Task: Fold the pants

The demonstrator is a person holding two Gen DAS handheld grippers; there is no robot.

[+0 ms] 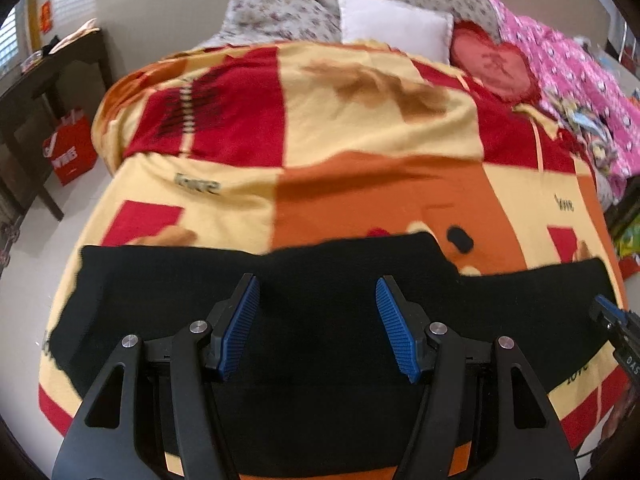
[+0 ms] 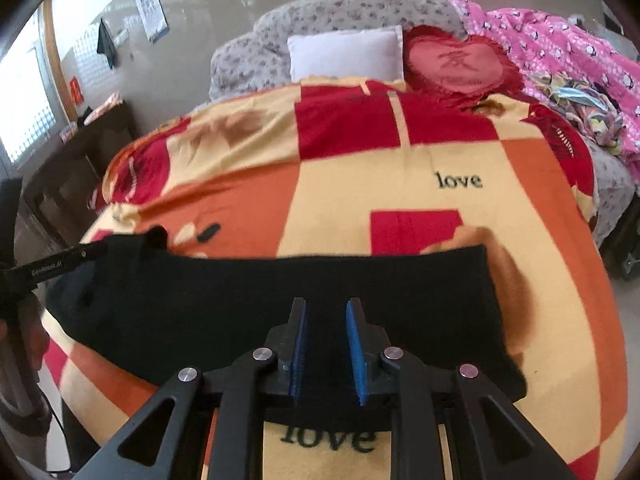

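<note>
Here, nearest the left wrist camera, left gripper (image 1: 318, 284) with blue-padded fingers (image 1: 240, 324) spread wide, nothing between them, hanging over black pants (image 1: 320, 320). Nearest the right wrist camera, right gripper (image 2: 326, 306) with fingers (image 2: 356, 352) parted by a narrow gap, nothing pinched, poised above the same pants (image 2: 248, 300). Pants laid flat as a long black band across the near part of the bed, on a blanket (image 1: 380, 196) of red, orange and pale yellow squares printed with the word "love". In the right view, a straight far edge and a squared right end; the near edge just above one "love" print. In the left view, a stepped far edge, higher in the middle than on the right. Right gripper's tip (image 1: 612, 316) showing at the right edge of the left view, just beside the pants' end; left gripper's black body (image 2: 48, 268) at the left edge of the right view, over the pants' other end. Small black scrap (image 1: 460, 238) on the orange square just past the pants. Farther up the bed, white pillow (image 2: 344, 56) beside a red heart-shaped cushion (image 2: 460, 64), against a grey flowered cover (image 2: 320, 12). Pink patterned quilt (image 2: 560, 52) heaped to the right. Beside the bed on the left, dark wooden table (image 1: 52, 76) with a red bag (image 1: 72, 152) on the floor under it.
</note>
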